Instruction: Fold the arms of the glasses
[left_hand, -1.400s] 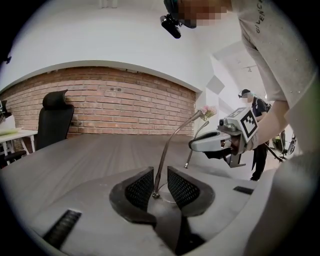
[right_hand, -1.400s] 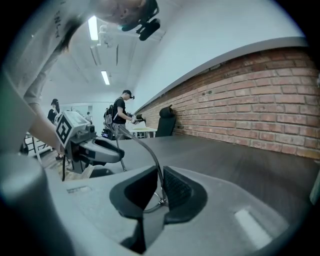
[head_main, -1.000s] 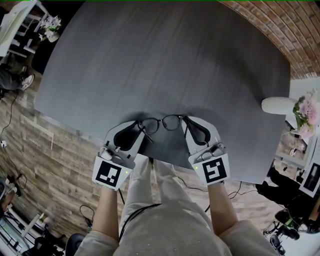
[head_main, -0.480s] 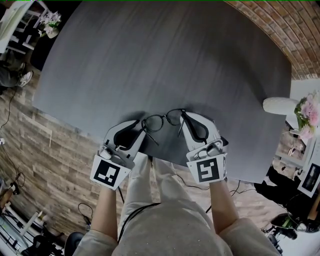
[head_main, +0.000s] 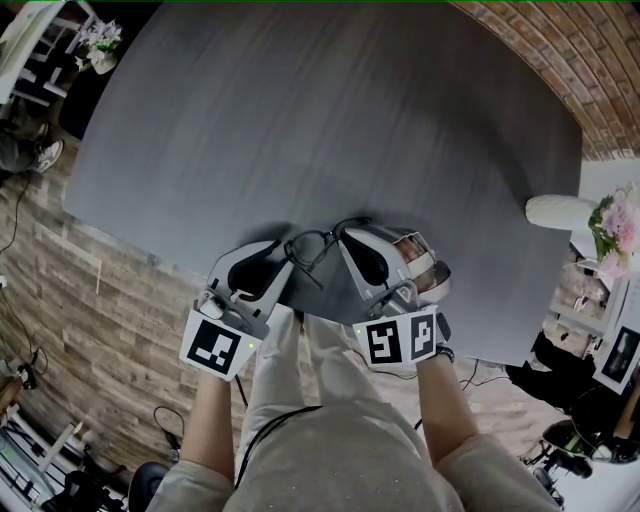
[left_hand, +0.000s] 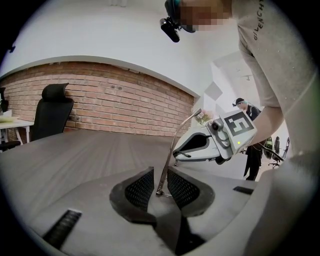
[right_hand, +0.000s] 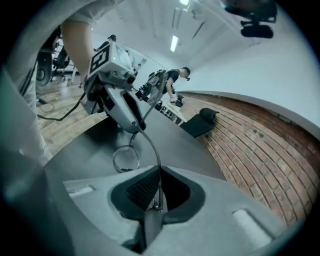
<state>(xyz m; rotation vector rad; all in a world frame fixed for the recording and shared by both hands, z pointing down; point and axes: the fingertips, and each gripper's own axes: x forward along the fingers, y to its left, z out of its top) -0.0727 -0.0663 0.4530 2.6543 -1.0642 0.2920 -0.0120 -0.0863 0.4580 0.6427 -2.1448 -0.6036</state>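
Note:
The black thin-rimmed glasses sit low over the near part of the grey table, between my two grippers. My left gripper is shut on the frame's left end; in the left gripper view one thin metal arm rises from between its pads. My right gripper, rolled over to the left, is shut on the other arm, which curves away to a round lens and the left gripper behind it. The two grippers' tips are close together.
The table's near edge runs just under the grippers, above the person's legs. A white rounded object and pink flowers stand at the right edge. A black office chair stands beyond the table's far side, by a brick wall.
My right gripper has rolled over and moved left toward the left gripper, carrying its arm of the glasses inward. The frame has shifted slightly left. The left gripper has stayed put.

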